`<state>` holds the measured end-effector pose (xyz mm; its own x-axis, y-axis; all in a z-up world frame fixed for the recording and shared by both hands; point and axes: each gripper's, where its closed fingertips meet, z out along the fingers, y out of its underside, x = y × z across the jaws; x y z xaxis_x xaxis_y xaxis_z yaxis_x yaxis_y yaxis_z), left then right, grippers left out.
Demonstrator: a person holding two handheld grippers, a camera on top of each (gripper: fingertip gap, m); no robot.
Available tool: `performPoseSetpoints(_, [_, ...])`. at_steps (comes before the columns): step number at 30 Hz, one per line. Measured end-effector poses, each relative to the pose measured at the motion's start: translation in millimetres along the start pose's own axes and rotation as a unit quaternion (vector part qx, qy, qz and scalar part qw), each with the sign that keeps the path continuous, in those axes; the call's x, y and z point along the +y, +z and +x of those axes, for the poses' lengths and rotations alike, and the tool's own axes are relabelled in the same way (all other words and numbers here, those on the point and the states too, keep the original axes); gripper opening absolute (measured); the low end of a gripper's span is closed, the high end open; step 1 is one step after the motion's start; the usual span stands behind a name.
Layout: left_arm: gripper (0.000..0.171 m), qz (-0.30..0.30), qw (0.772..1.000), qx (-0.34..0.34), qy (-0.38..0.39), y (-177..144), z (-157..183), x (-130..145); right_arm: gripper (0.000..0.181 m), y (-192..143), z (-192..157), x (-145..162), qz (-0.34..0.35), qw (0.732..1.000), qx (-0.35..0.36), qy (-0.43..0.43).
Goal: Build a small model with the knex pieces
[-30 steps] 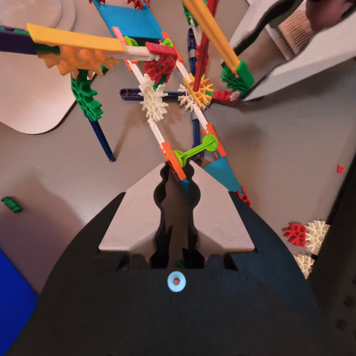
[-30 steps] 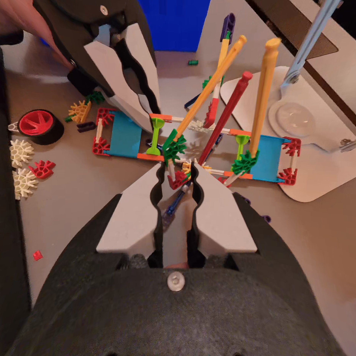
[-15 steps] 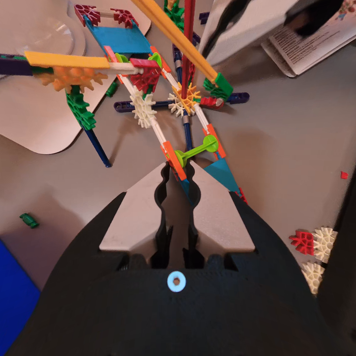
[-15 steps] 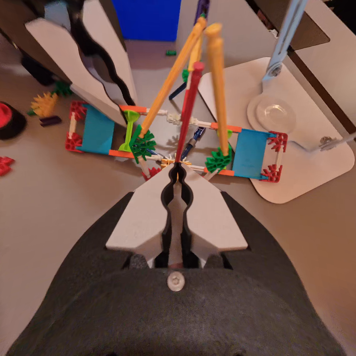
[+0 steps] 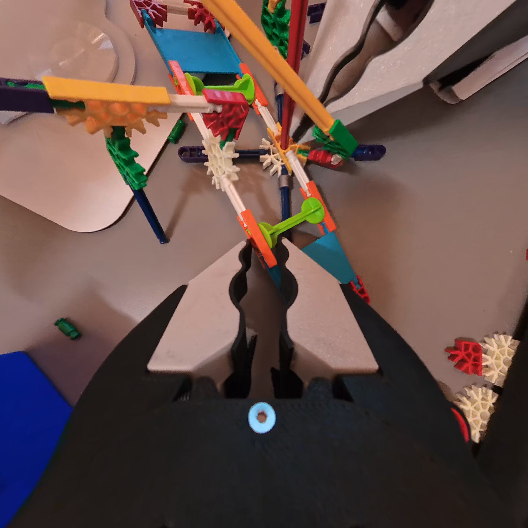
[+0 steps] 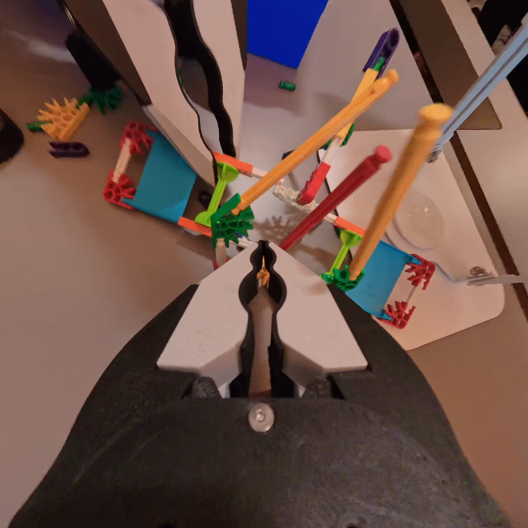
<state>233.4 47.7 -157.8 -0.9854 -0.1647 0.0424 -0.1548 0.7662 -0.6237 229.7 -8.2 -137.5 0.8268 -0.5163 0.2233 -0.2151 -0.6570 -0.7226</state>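
The left gripper (image 5: 264, 245) is clamped on the orange edge strip (image 5: 261, 244) of the toy frame (image 5: 220, 160); the right gripper (image 6: 263, 245), at 1 o'clock of it, is pinched nearly closed at the yellow hub (image 6: 263, 275) — the frame stands assembled, with loose pieces (image 5: 483, 361) at 4 o'clock unused.

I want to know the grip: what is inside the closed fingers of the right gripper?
Between the right gripper fingers a small yellow-orange connector piece shows in the gap. How the tips pinch it is covered by the fingers themselves.

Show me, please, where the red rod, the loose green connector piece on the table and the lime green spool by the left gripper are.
red rod (image 6: 334, 200), right wrist view, mid shaft.
loose green connector piece (image 5: 67, 328), left wrist view, its middle.
lime green spool (image 5: 291, 221), left wrist view, its stem.
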Motion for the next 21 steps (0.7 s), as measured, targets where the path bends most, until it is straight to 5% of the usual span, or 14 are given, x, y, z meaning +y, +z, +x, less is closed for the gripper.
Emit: performPoseSetpoints(21, [0.014, -0.008, 0.999, -0.002, 0.033, 4.6, -3.9, -5.7, 0.0, 2.0, 0.0, 5.4, -0.004, 1.0, -0.001, 0.021])
